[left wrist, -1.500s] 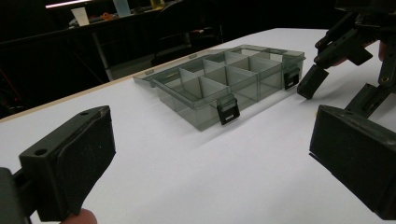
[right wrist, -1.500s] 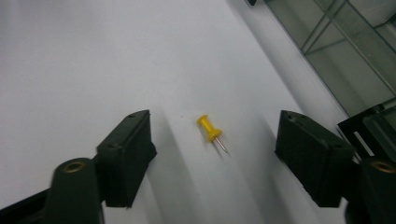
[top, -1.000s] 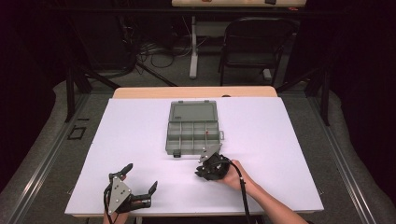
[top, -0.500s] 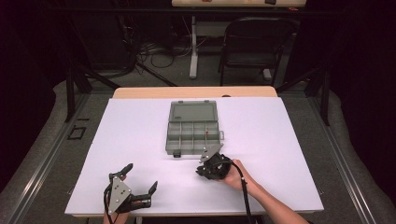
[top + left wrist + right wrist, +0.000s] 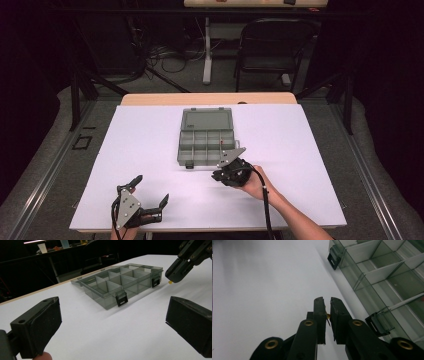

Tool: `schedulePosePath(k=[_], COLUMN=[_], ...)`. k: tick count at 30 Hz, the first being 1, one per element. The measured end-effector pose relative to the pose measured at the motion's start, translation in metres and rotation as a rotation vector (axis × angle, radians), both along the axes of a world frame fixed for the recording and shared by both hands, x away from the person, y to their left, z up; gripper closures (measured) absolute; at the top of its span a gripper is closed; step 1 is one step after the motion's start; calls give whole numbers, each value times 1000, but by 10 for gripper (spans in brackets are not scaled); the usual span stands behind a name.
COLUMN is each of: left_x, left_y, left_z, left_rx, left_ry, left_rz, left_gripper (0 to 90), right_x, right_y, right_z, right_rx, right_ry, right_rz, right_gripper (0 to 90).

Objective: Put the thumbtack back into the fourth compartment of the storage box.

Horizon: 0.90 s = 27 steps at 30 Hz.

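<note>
A grey see-through compartment box [image 5: 196, 146] lies open mid-table, its lid [image 5: 206, 119] folded back on the far side. Just in front of its right latch, my right gripper [image 5: 217, 176] hovers a little above the white table. It is shut on a tiny yellow-headed pin [image 5: 328, 316], pinched between the pads. The left gripper view has the same yellow tip [image 5: 170, 282] poking out under the right gripper [image 5: 178, 273], beside the box [image 5: 120, 283]. My left gripper [image 5: 150, 189] rests open near the front left edge, nothing between its pads [image 5: 41, 322].
White sheet [image 5: 300, 150] covers the table, with broad bare areas left and right of the box. A small red item [image 5: 220, 144] sits in one right-hand compartment. Two black latches [image 5: 121, 298] face the front. A chair [image 5: 272, 47] stands beyond the table.
My right gripper has risen slightly off the table, close to the box's front right corner, still pinching the small pin. The left gripper has stayed put.
</note>
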State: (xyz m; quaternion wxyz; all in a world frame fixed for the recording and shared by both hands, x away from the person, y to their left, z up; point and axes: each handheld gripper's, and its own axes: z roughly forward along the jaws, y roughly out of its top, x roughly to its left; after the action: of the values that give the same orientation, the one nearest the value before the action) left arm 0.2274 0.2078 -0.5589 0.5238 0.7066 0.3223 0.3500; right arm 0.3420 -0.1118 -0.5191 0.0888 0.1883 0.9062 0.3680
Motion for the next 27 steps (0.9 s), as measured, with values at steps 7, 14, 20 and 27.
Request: schedulePosePath(k=[7, 14, 20, 27], left_x=[0, 0, 0, 0], left_y=[0, 0, 1, 1], left_z=[0, 0, 0, 0], left_rx=[1, 2, 1, 2], left_ry=[1, 2, 0, 0], left_rz=[1, 1, 1, 0], left_gripper=[0, 0, 0, 0], right_x=[7, 21, 36, 53], right_y=[-6, -12, -15, -16], right_z=[10, 23, 34, 39], right_rx=[14, 35, 46, 38], right_ry=[-21, -46, -66, -87], right_rz=[-27, -61, -102, -141], right_gripper=[835, 835, 835, 835])
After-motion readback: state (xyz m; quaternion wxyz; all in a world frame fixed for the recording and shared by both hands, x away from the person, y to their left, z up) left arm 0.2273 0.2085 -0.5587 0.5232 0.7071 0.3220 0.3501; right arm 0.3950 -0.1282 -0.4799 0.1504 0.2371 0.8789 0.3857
